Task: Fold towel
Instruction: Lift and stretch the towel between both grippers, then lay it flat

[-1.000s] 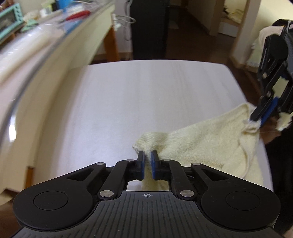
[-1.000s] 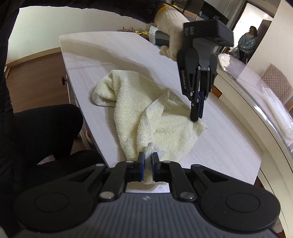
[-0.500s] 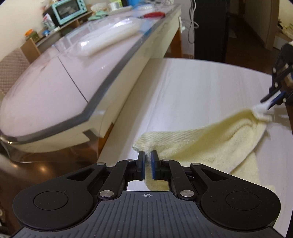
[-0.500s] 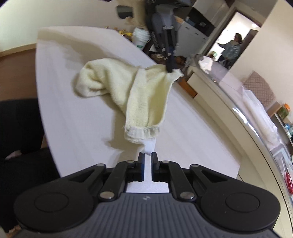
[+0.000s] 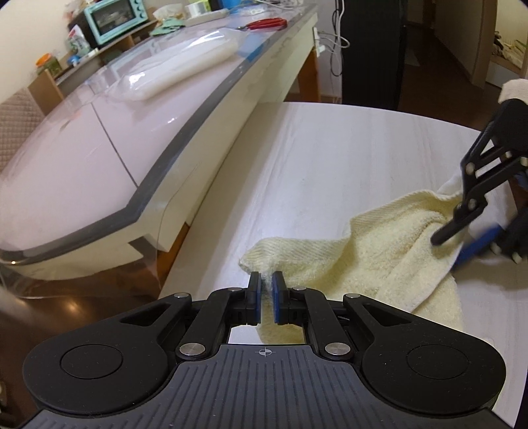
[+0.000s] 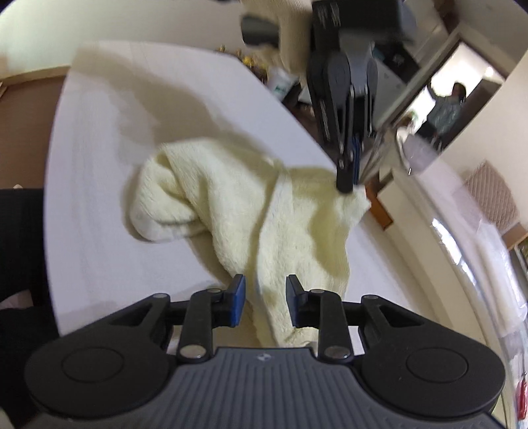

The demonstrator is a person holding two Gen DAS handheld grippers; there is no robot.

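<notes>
Now the right gripper [image 6: 265,303] fingers stand apart astride the towel [image 6: 231,204], its pinched corner released; at one o'clock, left gripper [image 6: 348,184] stays clamped on another corner. A regrasp seems needed.

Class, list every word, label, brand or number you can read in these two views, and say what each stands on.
No text can be read in either view.
Green print on the bucket: too blurred to read.
Print on the packet beside the oven: too small to read.
</notes>
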